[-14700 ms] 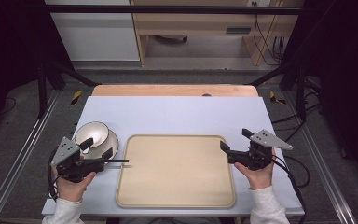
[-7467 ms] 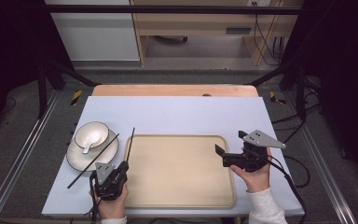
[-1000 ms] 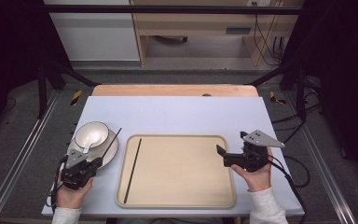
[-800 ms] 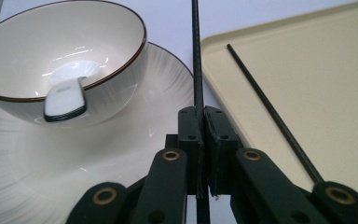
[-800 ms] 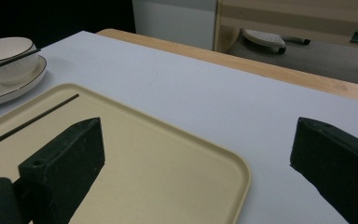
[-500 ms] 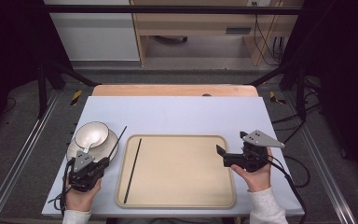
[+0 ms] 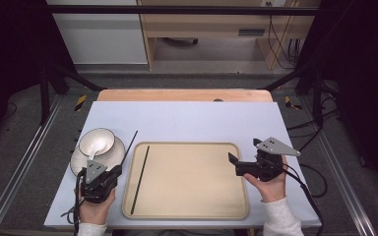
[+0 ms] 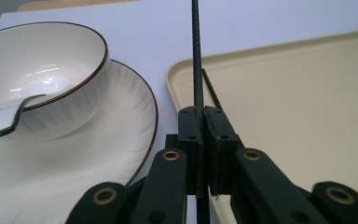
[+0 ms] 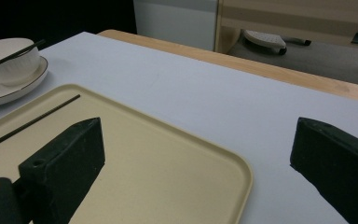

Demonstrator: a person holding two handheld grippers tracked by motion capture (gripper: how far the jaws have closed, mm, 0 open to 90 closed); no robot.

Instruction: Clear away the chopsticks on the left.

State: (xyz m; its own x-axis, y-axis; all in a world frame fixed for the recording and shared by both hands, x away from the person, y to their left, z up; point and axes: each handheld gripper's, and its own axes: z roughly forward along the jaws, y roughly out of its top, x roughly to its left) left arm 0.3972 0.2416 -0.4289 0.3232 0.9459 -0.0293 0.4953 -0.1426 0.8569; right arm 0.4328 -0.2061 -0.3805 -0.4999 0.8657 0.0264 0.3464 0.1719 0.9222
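Two chopsticks: one lying in tray [image 7: 187, 206], 2nd chopstick [image 8: 196, 56] being pinched by left gripper [image 8: 203, 140] beside plate [image 8: 135, 116]. Thin, stiff, prob. slippery; gripping near end. Right gripper [image 9: 196, 172] idling wide.

Chopsticks: two [image 7: 140, 179] [image 7: 129, 143]. Bowl [image 7: 96, 141], plate [image 7: 78, 164], tray [image 7: 192, 209], spoon [image 8: 0, 119]: one each.

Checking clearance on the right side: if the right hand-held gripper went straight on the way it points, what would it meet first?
Probably nothing soon: the right hand-held gripper, jaws open, points left over the tray. Farther on lie a chopstick and the plate; its height is unclear.
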